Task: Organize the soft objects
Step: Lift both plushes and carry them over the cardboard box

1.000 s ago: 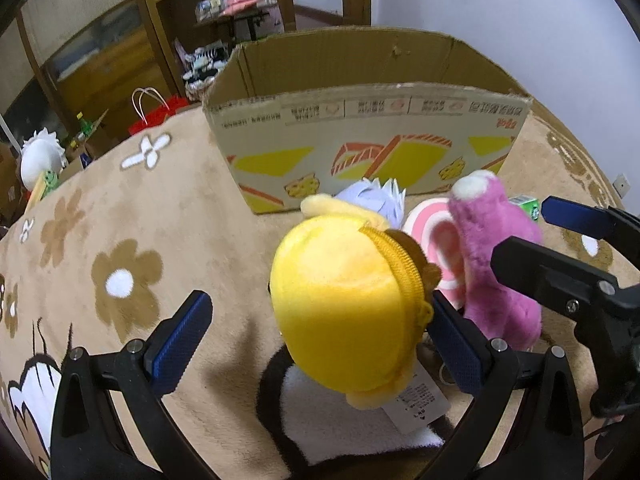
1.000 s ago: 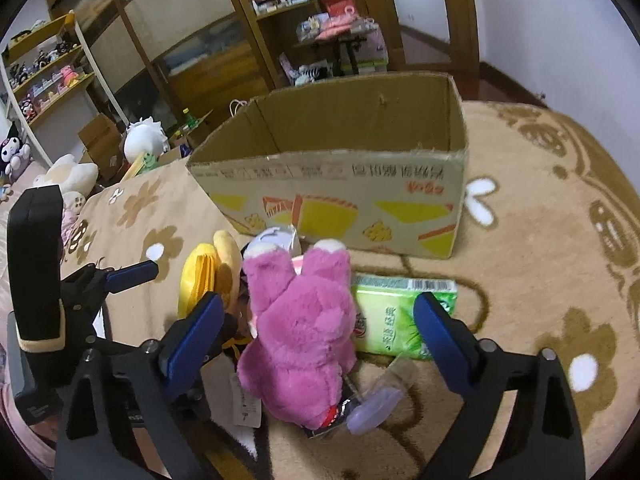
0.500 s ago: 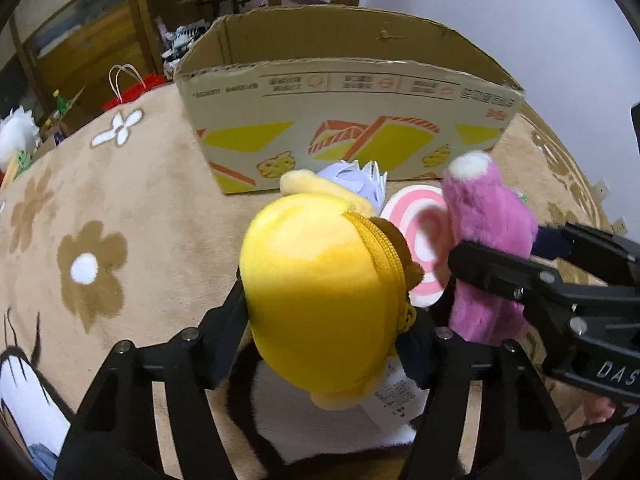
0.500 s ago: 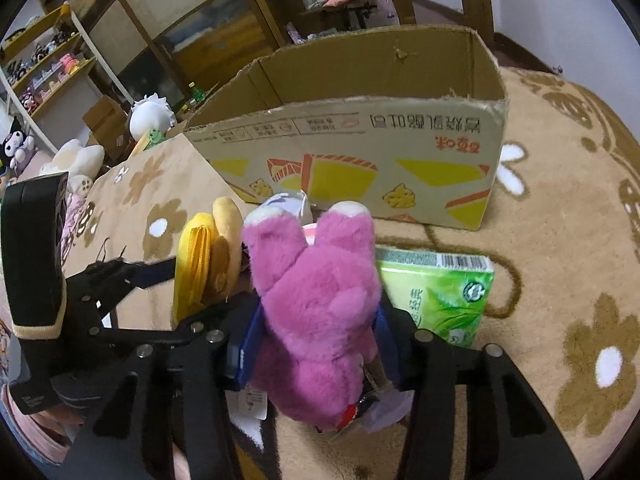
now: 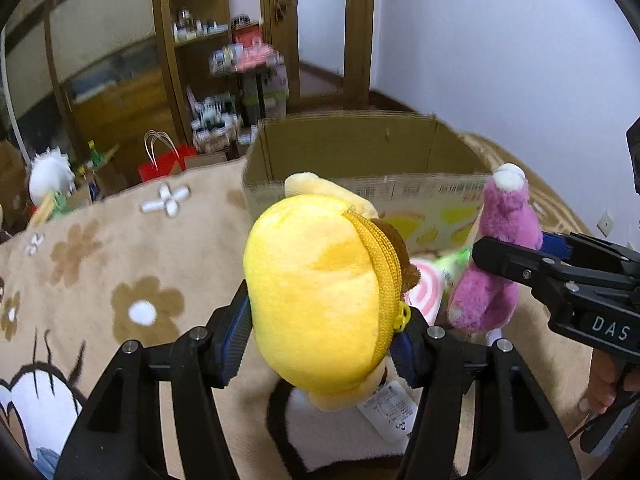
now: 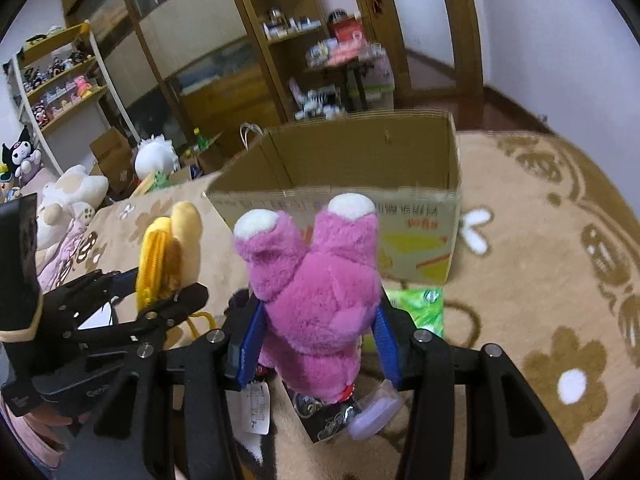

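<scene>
A beige plush rug (image 6: 540, 240) with brown flower and white flower patterns carried everything; a black-outlined white cartoon patch showed near its close edge in the left wrist view. An open cardboard box (image 6: 416, 216) with yellow and orange printing stood directly on the rug, its mouth upward. In front of the box lay a green tissue pack (image 6: 424, 308), flat on the pile, and beside it a pink-and-white swirled item (image 5: 428, 292), only partly visible. Whether the swirled item touched the pack could not be told.
</scene>
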A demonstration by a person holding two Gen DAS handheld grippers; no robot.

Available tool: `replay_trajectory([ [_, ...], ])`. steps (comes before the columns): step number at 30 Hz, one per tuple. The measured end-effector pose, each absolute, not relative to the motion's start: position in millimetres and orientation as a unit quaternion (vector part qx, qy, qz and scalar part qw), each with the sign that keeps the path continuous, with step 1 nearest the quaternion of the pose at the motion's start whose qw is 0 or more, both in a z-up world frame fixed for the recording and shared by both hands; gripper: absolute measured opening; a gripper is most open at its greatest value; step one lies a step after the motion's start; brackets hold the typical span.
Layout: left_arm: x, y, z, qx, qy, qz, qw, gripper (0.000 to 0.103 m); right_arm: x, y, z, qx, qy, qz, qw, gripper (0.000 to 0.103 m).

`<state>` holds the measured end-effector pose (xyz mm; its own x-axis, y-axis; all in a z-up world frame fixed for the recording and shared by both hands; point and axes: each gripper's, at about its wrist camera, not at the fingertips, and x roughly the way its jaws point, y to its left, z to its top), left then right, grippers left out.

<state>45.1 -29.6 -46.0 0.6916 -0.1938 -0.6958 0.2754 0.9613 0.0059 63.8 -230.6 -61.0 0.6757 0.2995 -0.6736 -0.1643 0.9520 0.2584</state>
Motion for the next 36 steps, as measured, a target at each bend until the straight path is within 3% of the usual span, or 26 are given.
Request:
replay_trajectory([
  [11,27,-34,18,0.059,0.261,-0.137,0.954,0.059,39,-247,-9,0.093,0.289,0.103,0.947,0.051],
  [21,69,-43,42,0.087,0.227,-0.134,0.961,0.059,53,-251,23,0.08,0.246,0.096,0.961,0.051],
  [36,142,-34,7,0.093,0.231,-0.12,0.961,0.06,113,-250,36,0.016,0.216,0.083,0.973,0.051],
])
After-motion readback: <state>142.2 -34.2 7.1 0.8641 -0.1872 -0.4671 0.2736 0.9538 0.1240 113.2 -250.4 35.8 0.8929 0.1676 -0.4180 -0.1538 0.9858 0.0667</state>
